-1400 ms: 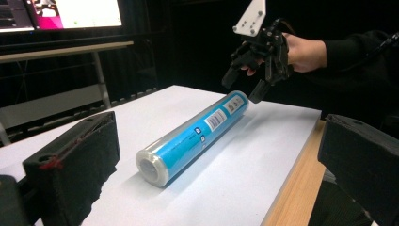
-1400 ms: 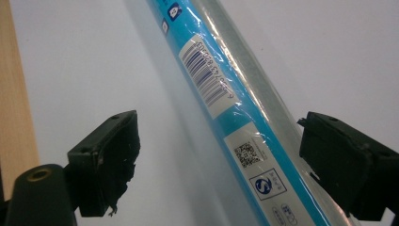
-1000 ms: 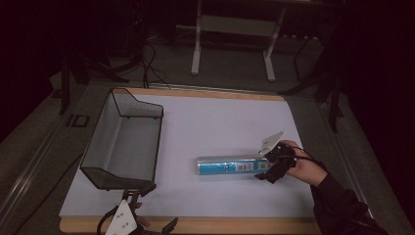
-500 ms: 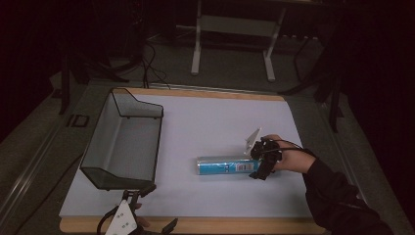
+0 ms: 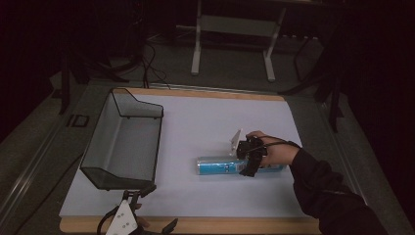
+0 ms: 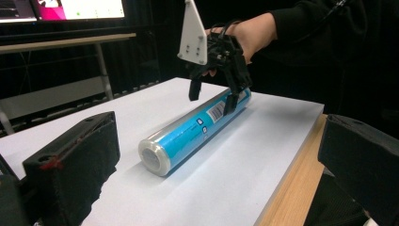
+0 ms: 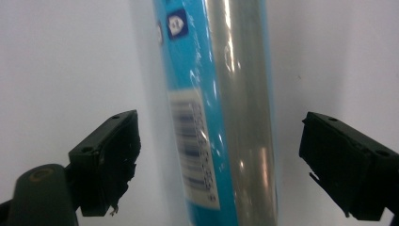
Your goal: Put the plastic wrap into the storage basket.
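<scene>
Over the last second my right tongs [image 5: 248,157] have come in from the roll's right end to a spot over its right-hand half, and they now straddle it with the jaws spread wide. In the right gripper view one black jaw stands either side of the long blue-labelled cylindrical roll wrapped in glossy clear film [image 7: 219,113], each clear of its flanks, so nothing is gripped yet. The roll itself has not shifted: it lies on its side on the white-topped worktop [image 5: 195,127], towards the right of the middle, well apart from the black wire-mesh basket [image 5: 122,142] on the left.

My left tongs [image 6: 216,155] sit low at the near edge of the worktop, jaws wide apart and empty, looking along the roll's length at its flat end.

I judge the roll stiff and fairly light, probably a cardboard-cored product. The film wrap is shiny, so I expect it to be slippery, and a round body can twist or squirt out of flat jaws. It will also roll freely if nudged sideways. I would close across the full width near the barcode, squarely over the axis. Gripping this far from the middle, the free left end may droop, so a hold nearer the centre would carry it more level.
</scene>
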`<state>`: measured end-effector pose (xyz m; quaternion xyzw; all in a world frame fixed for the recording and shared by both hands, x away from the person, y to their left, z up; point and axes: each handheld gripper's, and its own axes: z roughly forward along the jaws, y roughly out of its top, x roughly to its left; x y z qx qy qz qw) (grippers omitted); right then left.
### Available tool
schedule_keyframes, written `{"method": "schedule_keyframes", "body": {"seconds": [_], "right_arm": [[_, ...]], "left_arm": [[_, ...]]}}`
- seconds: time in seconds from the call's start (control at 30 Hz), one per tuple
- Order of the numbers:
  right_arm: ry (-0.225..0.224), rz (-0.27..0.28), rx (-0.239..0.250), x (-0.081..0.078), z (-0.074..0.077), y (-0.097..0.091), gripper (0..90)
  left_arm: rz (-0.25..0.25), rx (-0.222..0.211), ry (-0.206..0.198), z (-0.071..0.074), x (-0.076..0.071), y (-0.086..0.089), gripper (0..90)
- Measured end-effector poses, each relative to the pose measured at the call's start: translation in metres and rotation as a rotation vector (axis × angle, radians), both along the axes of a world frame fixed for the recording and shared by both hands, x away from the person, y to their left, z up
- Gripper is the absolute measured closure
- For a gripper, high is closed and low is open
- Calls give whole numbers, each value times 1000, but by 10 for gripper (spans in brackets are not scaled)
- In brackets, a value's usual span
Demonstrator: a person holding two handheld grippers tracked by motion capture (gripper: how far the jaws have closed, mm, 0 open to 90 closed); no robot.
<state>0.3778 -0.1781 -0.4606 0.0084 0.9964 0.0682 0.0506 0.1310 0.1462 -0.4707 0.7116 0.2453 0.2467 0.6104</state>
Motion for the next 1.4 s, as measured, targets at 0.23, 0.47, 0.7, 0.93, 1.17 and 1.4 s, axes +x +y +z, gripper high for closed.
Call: {"method": "schedule_keyframes", "body": {"seconds": [0.23,0.47,0.7,0.93,1.17,1.4], "right_arm": [[12,46,-40,1,-13,14,139],[27,69,-100,8,-24,20,160],[52,88,-159,12,-35,21,243],[67,98,-175,15,-42,24,301],[86,106,-200,15,-46,27,306],[109,76,-221,12,-44,29,315]], "left_arm": [[3,6,-3,0,-1,0,3],[2,4,0,0,-1,0,3],[-3,-1,3,0,-1,0,3],[-5,-2,5,0,-1,0,3],[-12,2,8,-1,-1,-2,3],[-13,-2,10,-1,-1,-1,3]]}}
